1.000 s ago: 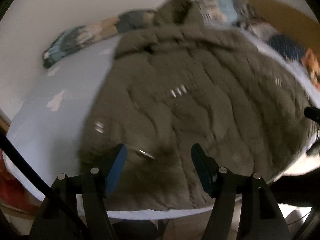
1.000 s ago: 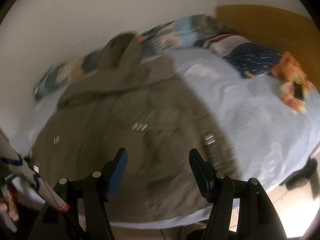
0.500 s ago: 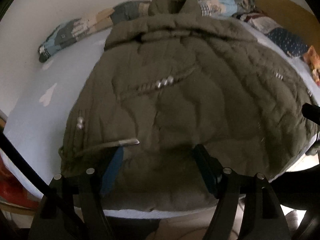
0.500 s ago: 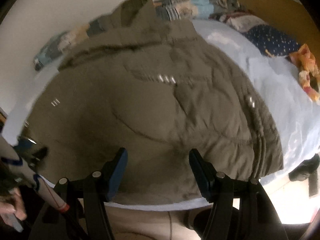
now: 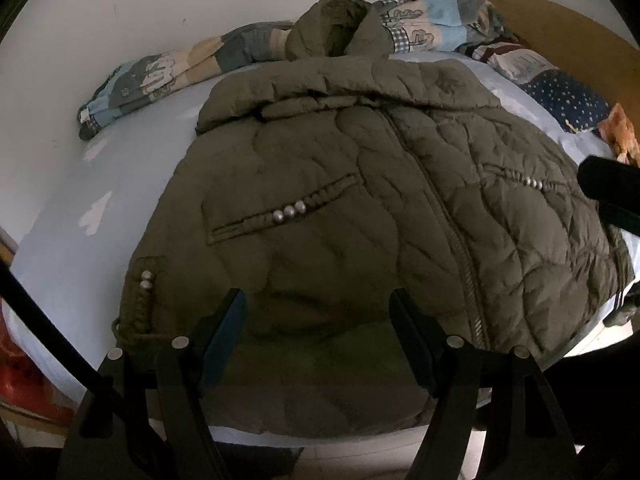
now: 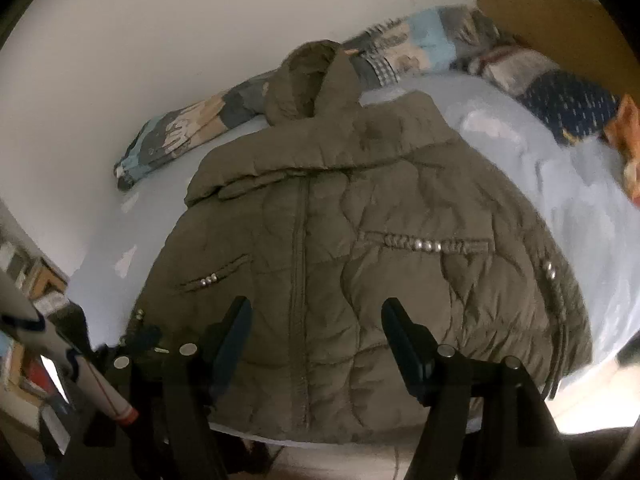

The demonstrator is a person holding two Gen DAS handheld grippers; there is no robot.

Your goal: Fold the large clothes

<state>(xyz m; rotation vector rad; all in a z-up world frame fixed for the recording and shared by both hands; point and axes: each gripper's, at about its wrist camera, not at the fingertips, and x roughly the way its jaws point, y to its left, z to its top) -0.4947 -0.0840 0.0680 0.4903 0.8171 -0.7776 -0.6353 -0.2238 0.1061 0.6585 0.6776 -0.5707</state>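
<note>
An olive quilted hooded jacket [image 5: 340,200] [image 6: 360,260] lies front up on the light blue bed sheet [image 5: 100,184]. Its zip is closed and its hood [image 5: 340,28] rests at the far side against a patchwork blanket. The hem lies at the near bed edge. My left gripper [image 5: 318,320] hovers open above the hem, left of the zip, with nothing between its fingers. My right gripper [image 6: 316,320] hangs over the hem around the zip line. Its jaws are opening and nothing is between them.
A patchwork blanket [image 5: 160,72] [image 6: 180,136] runs along the white wall. A dark blue dotted pillow [image 5: 568,100], an orange cloth [image 5: 624,132] and a wooden headboard [image 5: 560,28] are at the right. A white pole with a red band [image 6: 100,384] stands at lower left.
Both grippers have drawn back and upward from the jacket's hem, so the whole jacket now shows. The left jaws stand a little wider. The jacket lies still and flat.
</note>
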